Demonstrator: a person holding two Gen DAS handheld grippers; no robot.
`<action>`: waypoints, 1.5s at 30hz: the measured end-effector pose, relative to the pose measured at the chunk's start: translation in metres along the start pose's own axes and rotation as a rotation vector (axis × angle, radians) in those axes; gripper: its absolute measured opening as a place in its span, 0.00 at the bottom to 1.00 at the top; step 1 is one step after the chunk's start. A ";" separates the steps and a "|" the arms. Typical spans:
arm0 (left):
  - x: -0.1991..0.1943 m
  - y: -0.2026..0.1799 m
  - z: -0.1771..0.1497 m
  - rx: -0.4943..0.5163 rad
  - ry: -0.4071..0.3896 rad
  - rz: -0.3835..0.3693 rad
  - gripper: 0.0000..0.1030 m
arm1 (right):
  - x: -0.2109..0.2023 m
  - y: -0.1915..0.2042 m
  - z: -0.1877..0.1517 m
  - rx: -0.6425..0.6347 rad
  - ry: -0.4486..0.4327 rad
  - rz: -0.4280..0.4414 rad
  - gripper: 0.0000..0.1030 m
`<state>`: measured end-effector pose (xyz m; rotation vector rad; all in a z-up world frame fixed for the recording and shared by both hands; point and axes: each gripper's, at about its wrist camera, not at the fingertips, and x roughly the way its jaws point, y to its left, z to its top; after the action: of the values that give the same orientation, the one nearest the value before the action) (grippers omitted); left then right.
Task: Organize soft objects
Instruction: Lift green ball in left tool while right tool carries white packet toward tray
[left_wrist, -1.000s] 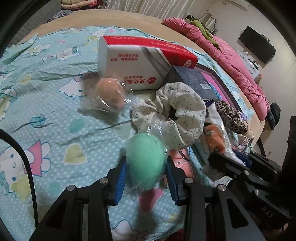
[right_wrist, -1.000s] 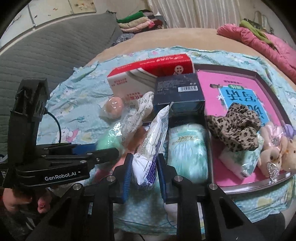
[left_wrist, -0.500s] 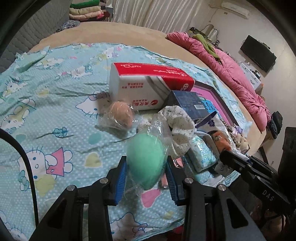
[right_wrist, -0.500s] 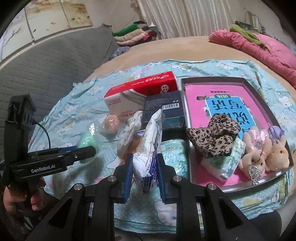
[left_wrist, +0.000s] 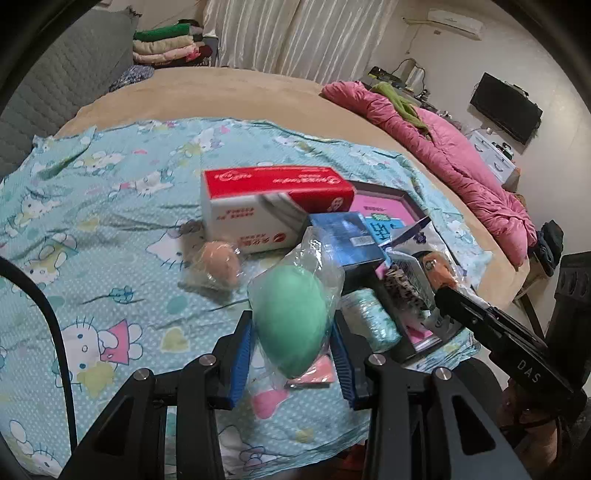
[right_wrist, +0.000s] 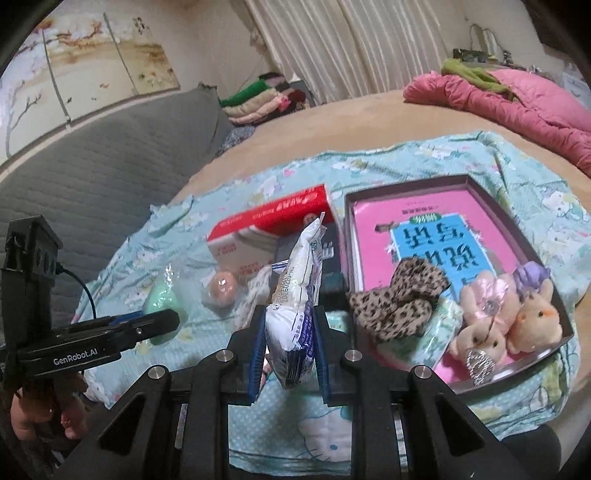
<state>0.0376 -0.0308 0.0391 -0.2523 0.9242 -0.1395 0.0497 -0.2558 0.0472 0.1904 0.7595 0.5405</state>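
Green sponge (left_wrist: 291, 317) in clear wrap — pinched by left gripper (left_wrist: 291, 354) above the bed. Right gripper (right_wrist: 288, 347) clamps white pouch (right_wrist: 295, 295). Tray (right_wrist: 509, 218) holds pink book (right_wrist: 424, 229), leopard scrunchie (right_wrist: 399, 306), plush toys (right_wrist: 498, 321).

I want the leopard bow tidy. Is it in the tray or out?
In. The leopard bow lies inside the tray, on the pink book beside the plush toys.
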 end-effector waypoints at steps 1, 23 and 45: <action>-0.001 -0.003 0.002 0.004 -0.002 -0.002 0.39 | -0.003 0.000 0.002 -0.004 -0.013 0.000 0.23; -0.005 -0.078 0.025 0.123 -0.027 -0.038 0.39 | -0.051 -0.027 0.019 0.021 -0.183 -0.033 0.23; 0.022 -0.136 0.036 0.225 -0.001 -0.068 0.39 | -0.082 -0.088 0.024 0.131 -0.270 -0.129 0.23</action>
<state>0.0781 -0.1612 0.0798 -0.0747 0.8912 -0.3038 0.0524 -0.3734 0.0819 0.3265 0.5391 0.3344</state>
